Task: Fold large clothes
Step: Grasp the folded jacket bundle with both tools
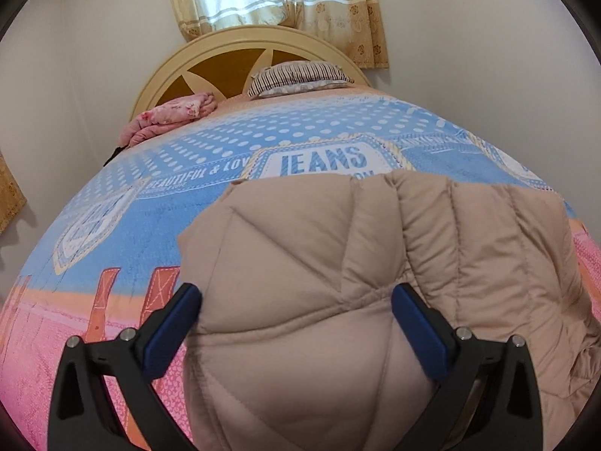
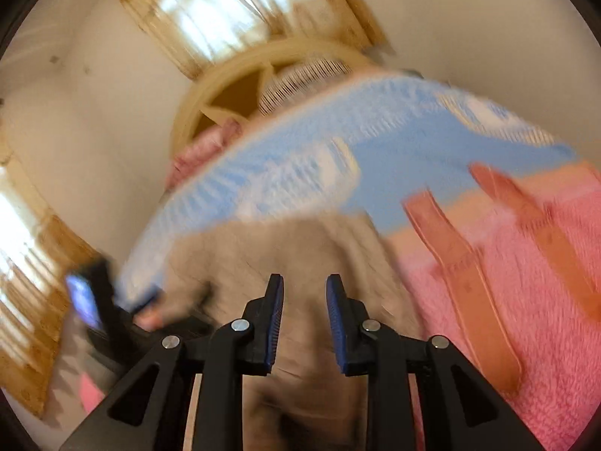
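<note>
Beige quilted jacket (image 1: 319,300) lies on the bed (image 1: 112,225), partly folded.
Left gripper (image 1: 296,300) stands released, wide astride a puffy fold, likely to press it; right gripper (image 2: 304,300) is narrowly parted, grasping nothing, above the jacket.

Jacket (image 1: 338,282) on bed (image 1: 150,206) (pillow (image 1: 300,77) behind)
</note>
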